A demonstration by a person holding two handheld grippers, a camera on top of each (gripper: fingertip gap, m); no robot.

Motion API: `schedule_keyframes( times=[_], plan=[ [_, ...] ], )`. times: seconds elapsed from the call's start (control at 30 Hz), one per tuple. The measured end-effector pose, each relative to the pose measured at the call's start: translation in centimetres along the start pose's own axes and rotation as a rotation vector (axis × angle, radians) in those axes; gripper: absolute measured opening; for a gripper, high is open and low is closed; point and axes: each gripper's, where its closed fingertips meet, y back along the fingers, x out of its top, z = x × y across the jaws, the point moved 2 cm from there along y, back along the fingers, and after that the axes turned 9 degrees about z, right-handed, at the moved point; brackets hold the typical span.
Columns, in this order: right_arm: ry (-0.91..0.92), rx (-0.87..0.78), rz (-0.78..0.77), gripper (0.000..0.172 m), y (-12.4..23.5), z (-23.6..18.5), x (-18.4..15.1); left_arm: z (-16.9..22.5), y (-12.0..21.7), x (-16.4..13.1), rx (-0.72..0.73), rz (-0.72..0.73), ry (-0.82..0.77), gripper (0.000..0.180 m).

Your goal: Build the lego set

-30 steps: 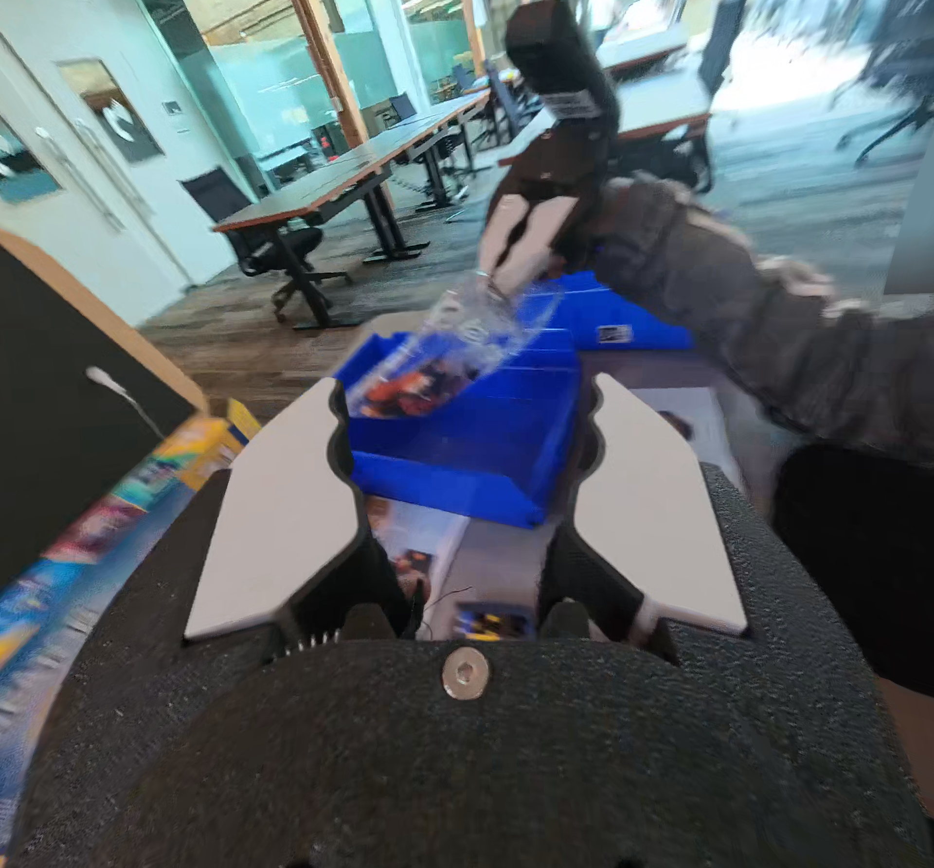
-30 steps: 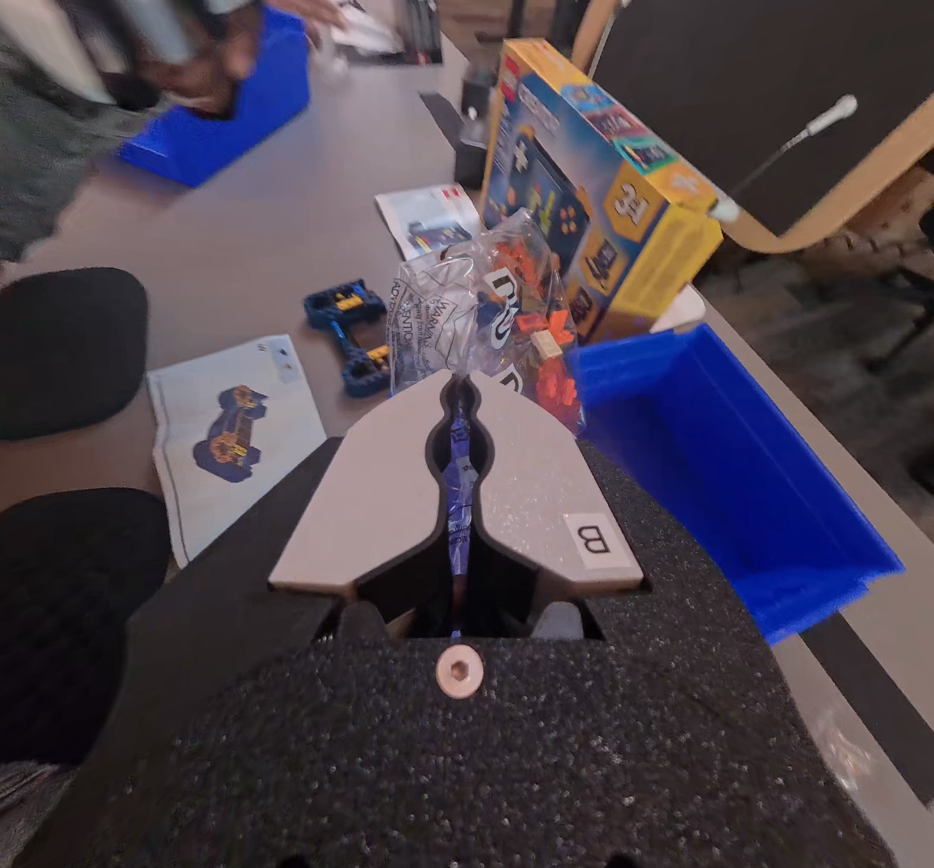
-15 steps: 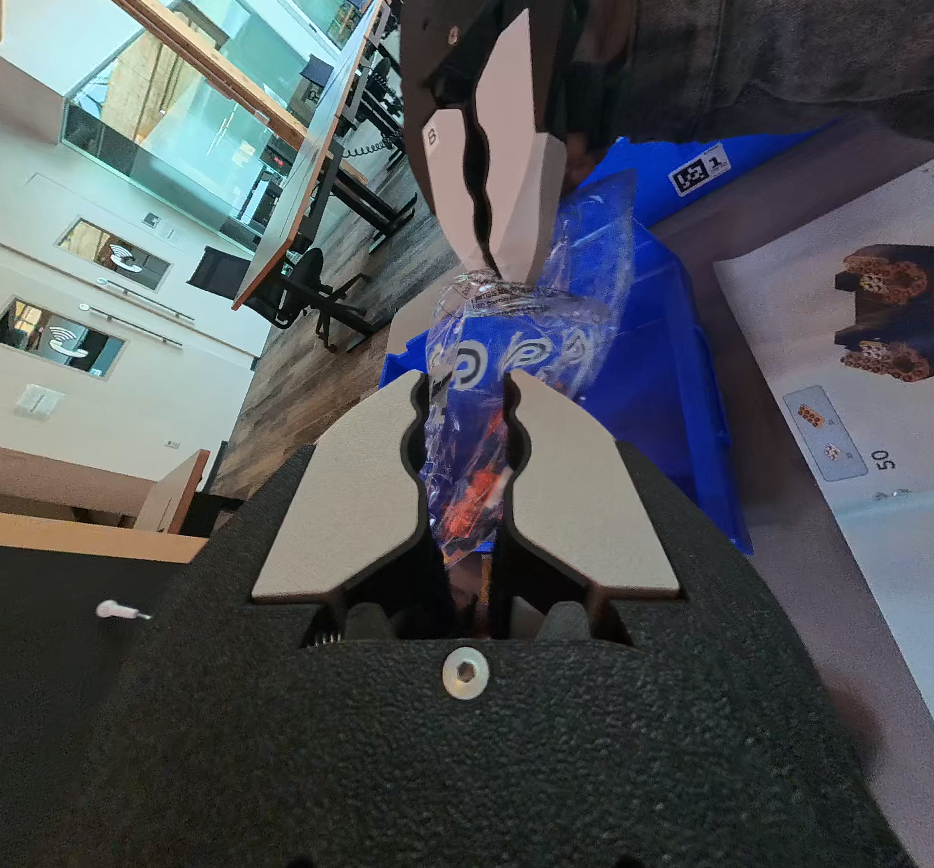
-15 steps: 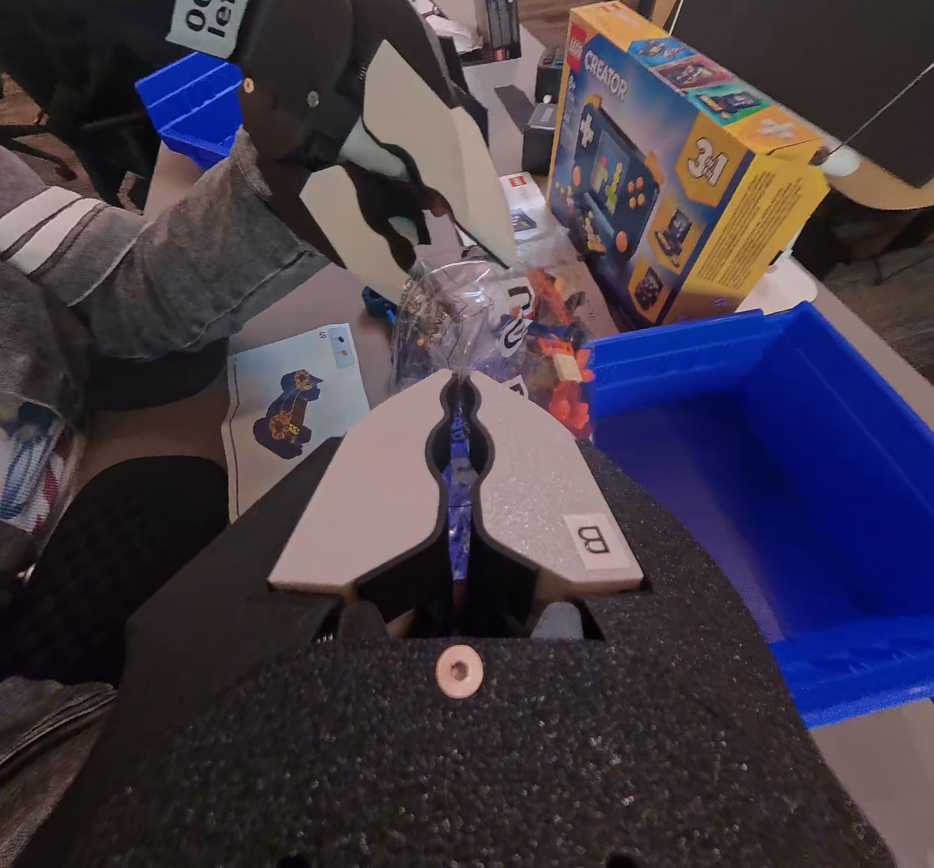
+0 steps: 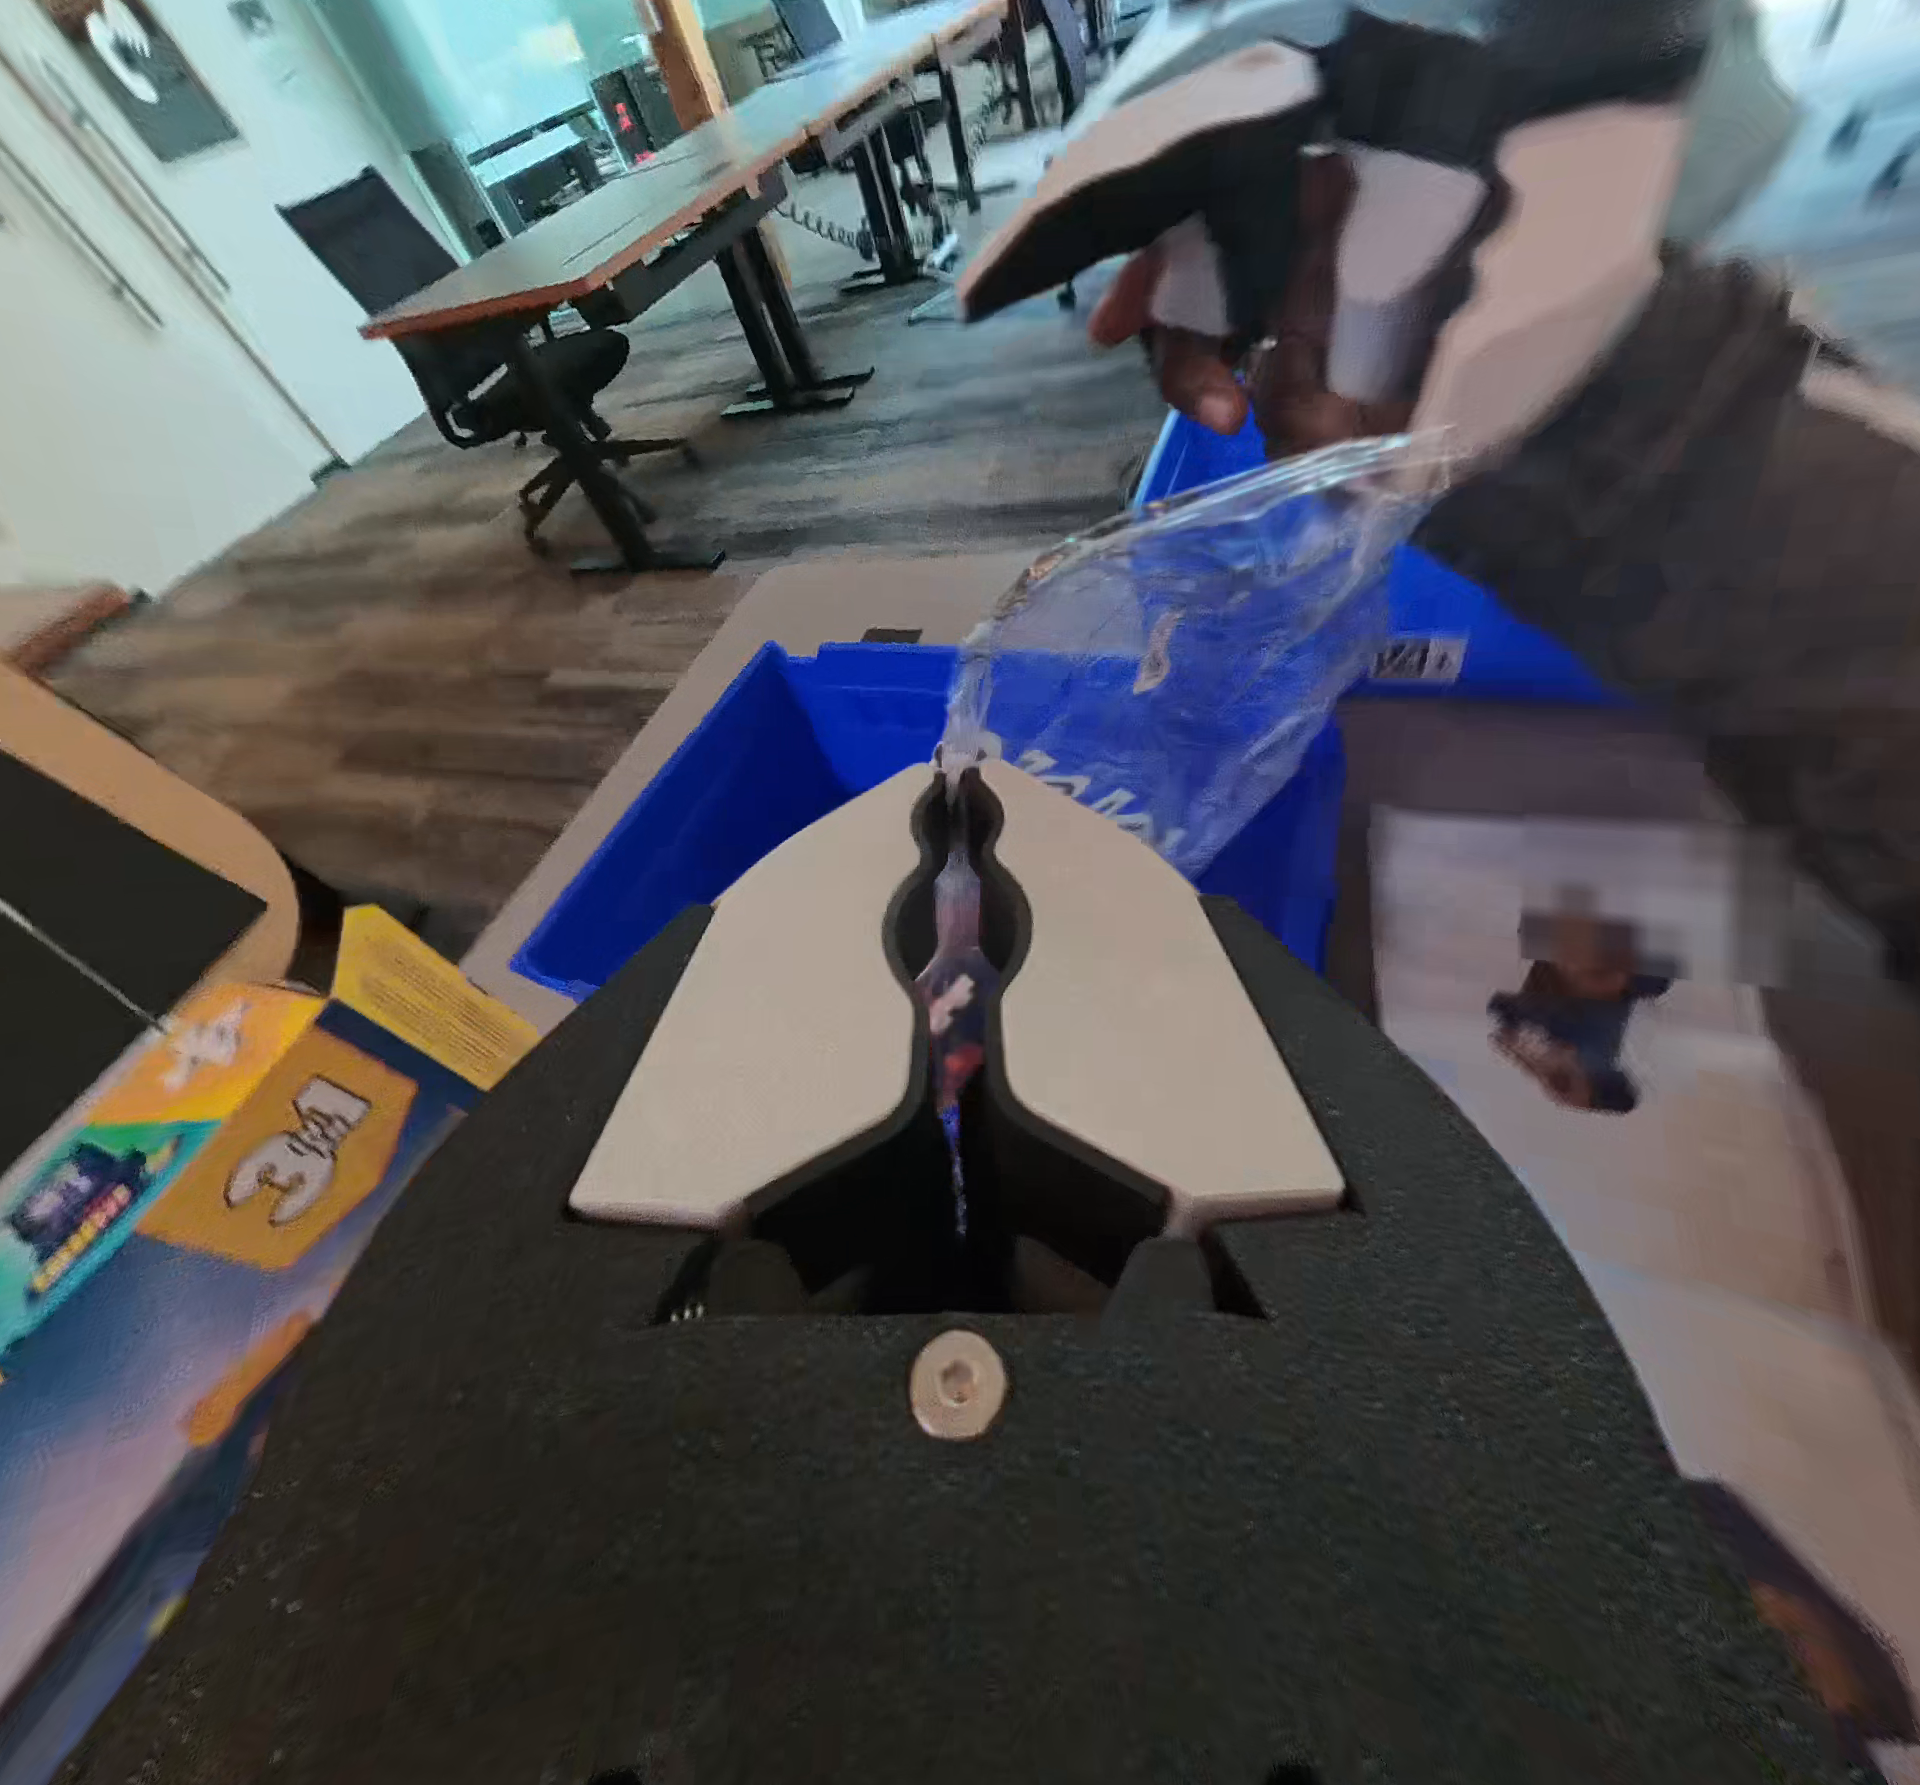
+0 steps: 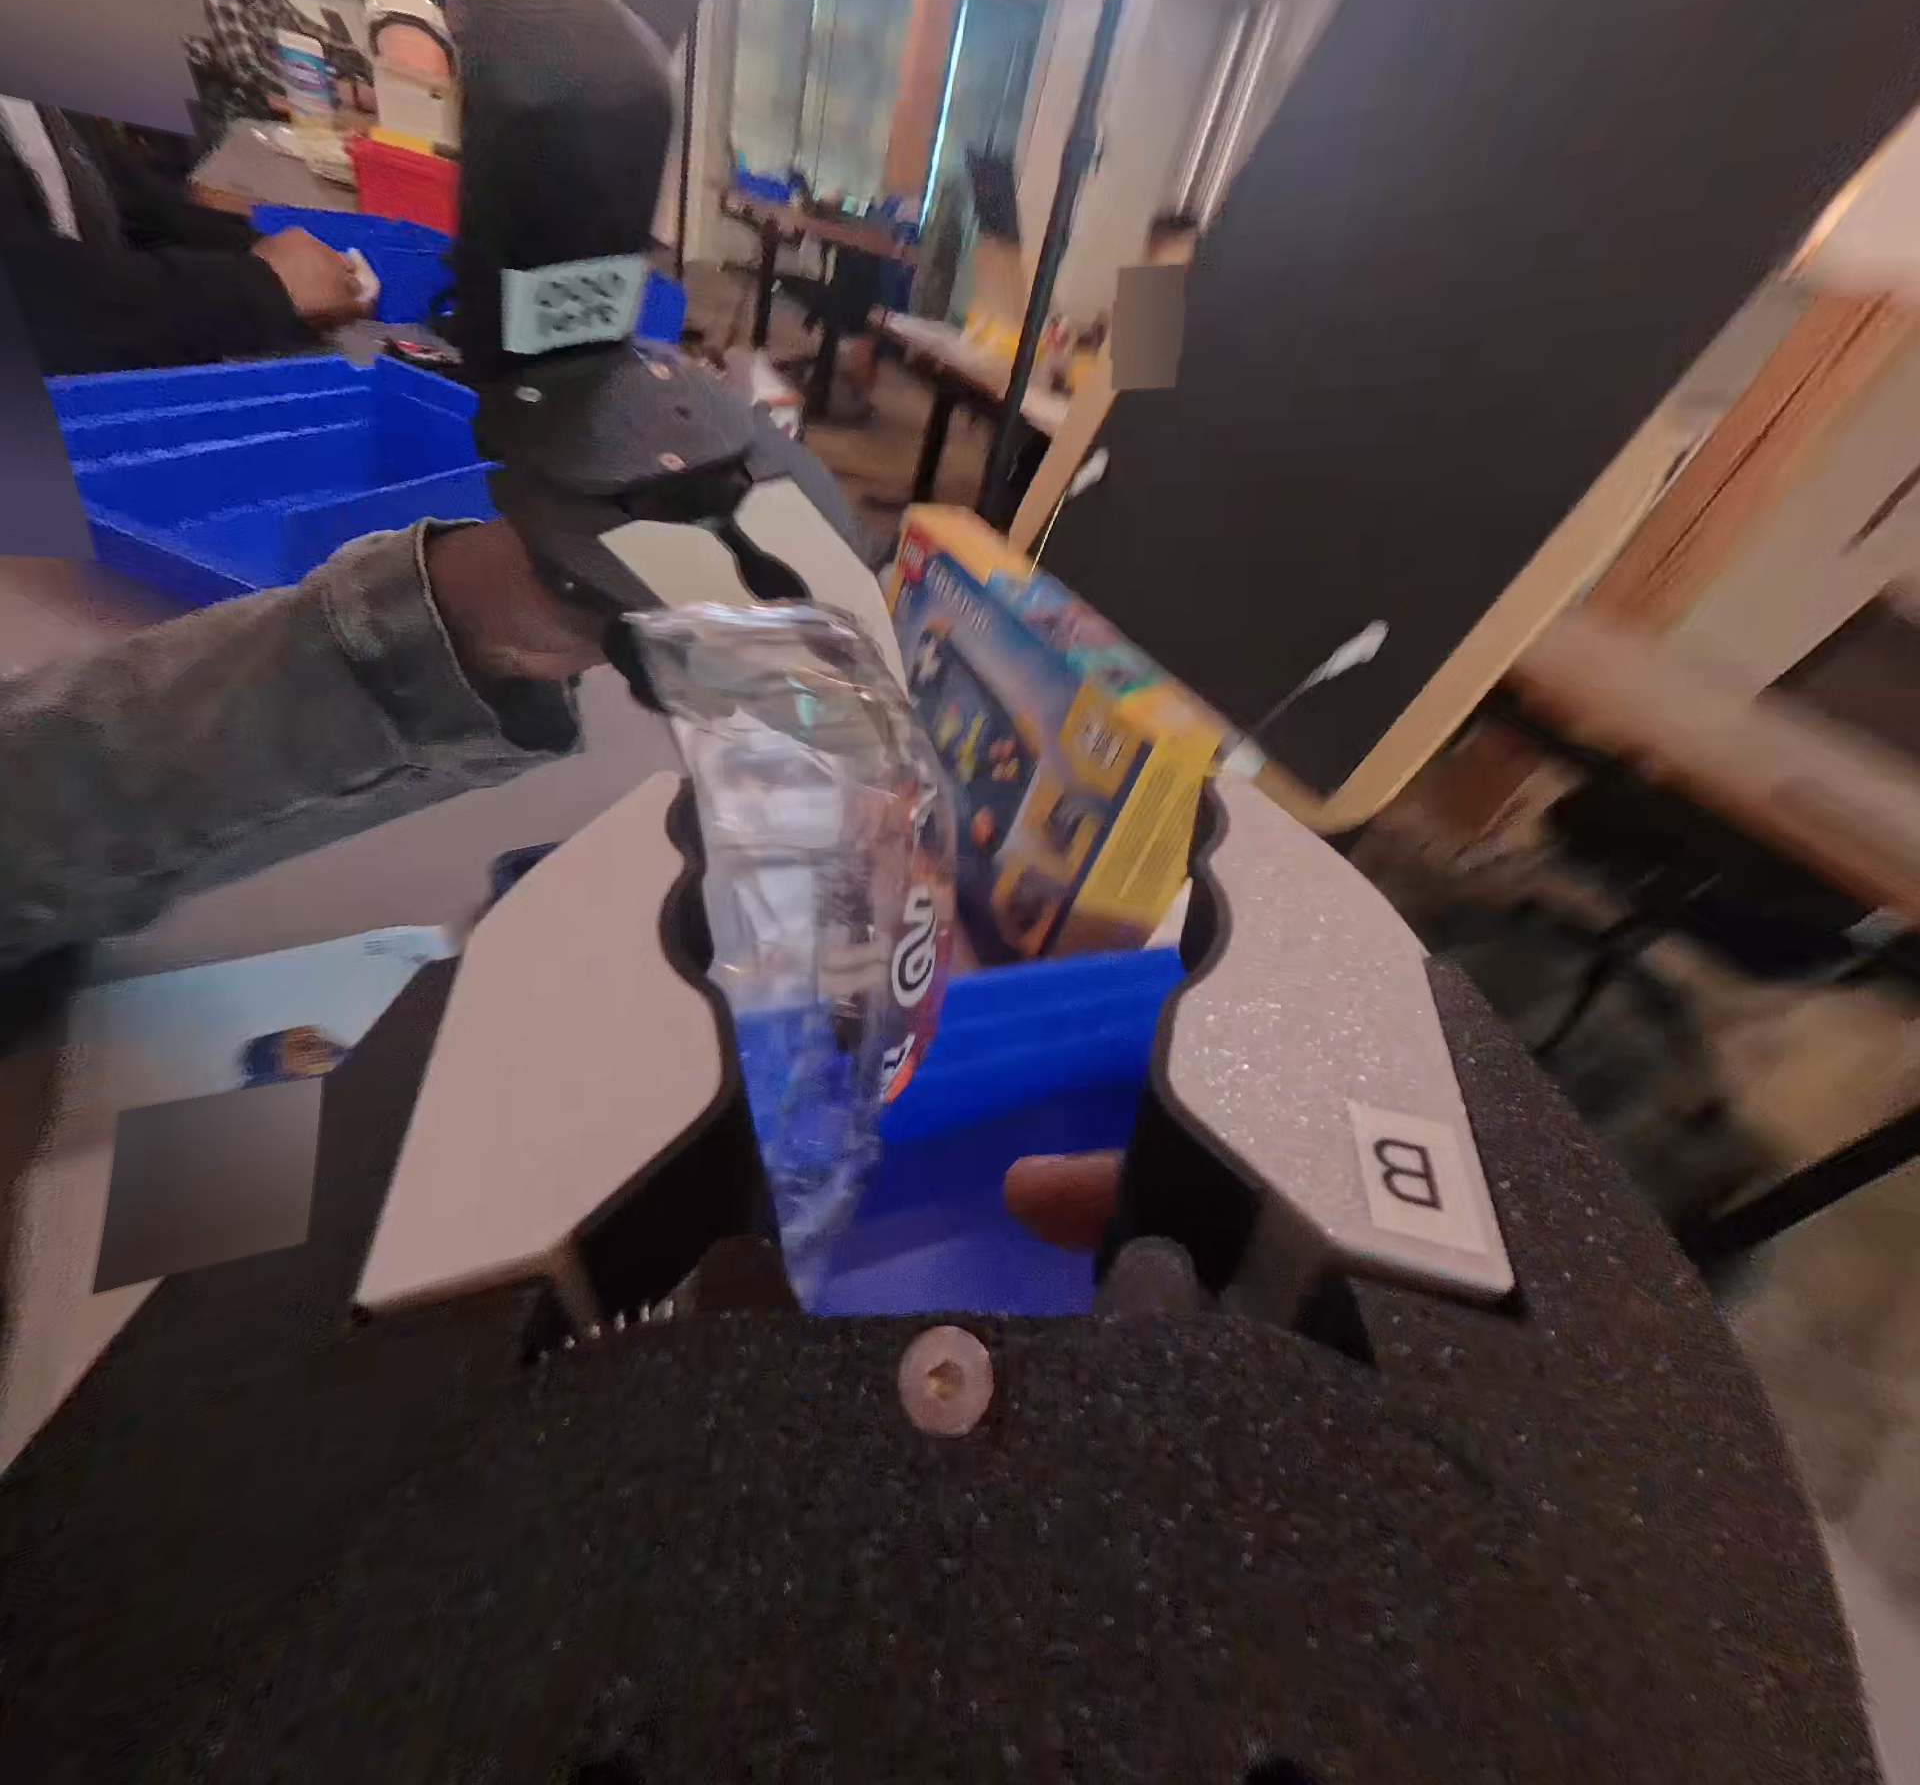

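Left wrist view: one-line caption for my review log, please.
Left tool shut on a clear plastic bag above a blue bin, right tool open beyond.

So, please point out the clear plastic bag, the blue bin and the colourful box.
clear plastic bag [image 5: 1195, 655], left wrist view, on its see-through middle.
blue bin [image 5: 727, 800], left wrist view, on its left inner wall.
colourful box [image 6: 1122, 769], right wrist view, on its yellow end.

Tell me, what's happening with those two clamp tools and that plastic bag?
A person holds a two-finger gripper in each hand at a table. The left gripper is shut on a clear plastic bag, which hangs over a blue bin. The right gripper stands wide open, its fingers not pressing on the bag. A colourful toy box stands behind the bin, and a printed instruction sheet lies beside it.
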Motion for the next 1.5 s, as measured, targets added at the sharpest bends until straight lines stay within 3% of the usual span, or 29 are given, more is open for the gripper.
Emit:
schedule_keyframes(
  times=[0.03,0.1,0.23,0.33,0.43,0.57,0.63,0.73,0.83,0.9,1.0,1.13,1.23,1.3,1.33,1.5],
  plan=[
    [0.118,-0.011,0.039,0.091,-0.1,-0.7,1.3,-0.4,0.5,0.6,0.025,0.028,0.058,0.001],
    [0.327,-0.009,0.034,0.072,-0.9,-2.6,2.3,-1.1,1.5,0.9,0.076,0.029,0.101,0.001],
    [0.576,-0.153,-0.035,0.055,-3.4,-2.6,2.2,0.2,2.0,1.4,-0.014,0.022,0.103,0.002],
    [0.549,-0.195,0.014,0.034,-3.5,-2.1,2.6,1.1,2.0,1.1,-0.067,-0.02,0.077,0.002],
    [0.405,-0.067,0.01,0.0,-3.1,-3.0,2.1,1.9,2.1,0.9,-0.128,-0.032,0.045,0.002],
    [0.255,0.002,0.032,0.0,-2.4,-3.2,2.3,2.3,2.5,1.6,-0.181,0.038,-0.023,0.012],
    [0.228,-0.002,0.011,0.0,-2.4,-3.1,2.2,1.9,2.7,3.0,-0.107,0.141,-0.119,0.031],
    [0.207,0.031,-0.028,0.0,-2.9,-3.8,1.8,3.4,2.6,5.5,-0.099,0.284,-0.247,0.036],
    [0.17,0.075,-0.029,0.0,-3.0,-4.6,2.0,3.7,1.8,4.8,-0.078,0.204,-0.346,0.006],
    [0.151,0.09,-0.016,0.0,-2.8,-4.8,2.3,4.2,2.0,5.2,-0.121,0.225,-0.331,0.0],
    [0.176,0.107,0.04,0.001,-2.3,-5.6,3.7,5.1,2.9,6.4,-0.159,0.254,-0.282,0.0],
    [0.239,0.091,0.184,0.021,-1.5,-7.4,7.2,5.9,4.0,7.2,-0.143,0.196,-0.266,0.0],
    [0.296,0.061,0.108,0.022,-1.7,-8.0,7.0,7.2,4.5,6.8,-0.208,0.12,-0.26,0.0],
    [0.354,0.088,0.009,0.016,-2.1,-8.6,5.7,7.9,4.5,6.5,-0.237,0.078,-0.264,0.0],
    [0.369,0.097,-0.004,0.001,-2.1,-8.8,5.5,7.9,4.5,6.1,-0.24,0.04,-0.268,0.0],
    [0.252,0.186,0.029,0.0,-1.8,-9.9,6.2,8.7,5.0,6.6,-0.293,0.04,-0.219,0.002]
  ],
)
